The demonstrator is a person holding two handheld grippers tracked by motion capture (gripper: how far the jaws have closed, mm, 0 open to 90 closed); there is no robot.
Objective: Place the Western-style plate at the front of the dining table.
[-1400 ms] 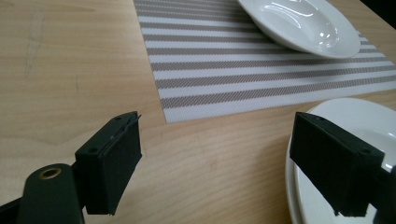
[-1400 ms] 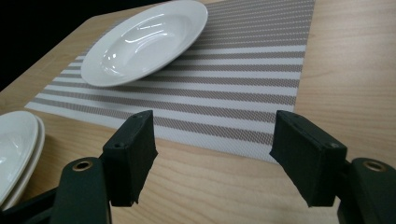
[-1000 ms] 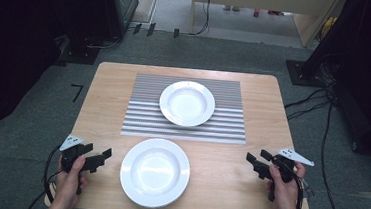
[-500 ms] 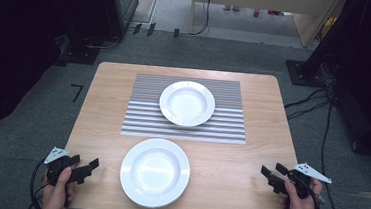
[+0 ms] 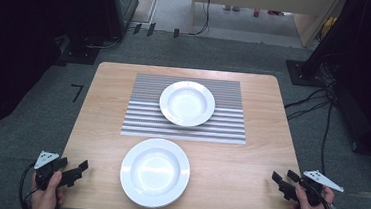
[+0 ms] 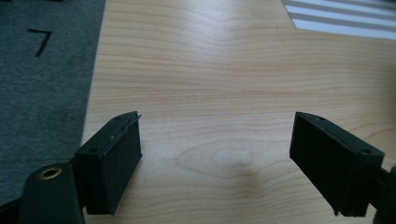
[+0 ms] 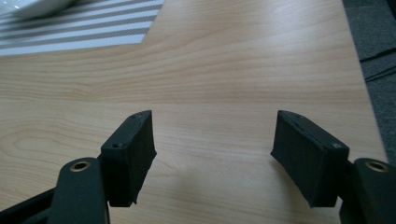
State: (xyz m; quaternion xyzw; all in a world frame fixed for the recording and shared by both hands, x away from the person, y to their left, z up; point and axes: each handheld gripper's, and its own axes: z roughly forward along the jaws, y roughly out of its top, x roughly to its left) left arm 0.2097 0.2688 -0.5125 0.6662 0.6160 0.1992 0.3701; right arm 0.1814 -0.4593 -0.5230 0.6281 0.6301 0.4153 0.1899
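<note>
Both tools released, flanking the near plate (image 5: 155,172)

Left tool (image 5: 75,171) and right tool (image 5: 280,182) gape empty at the tabletop (image 5: 249,159) edge (a shallow, glossy rim could slip if pinched off-centre).

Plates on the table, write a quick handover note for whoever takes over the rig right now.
Left gripper: open, holding nothing, at the near left edge of the table.
Right gripper: open, holding nothing, at the near right edge.
Near plate: on bare wood, between the two grippers, untouched.
Far plate: on the striped mat.
Done: nothing is gripped yet.
Left: probably to grip the near plate; where it goes cannot be told.
</note>
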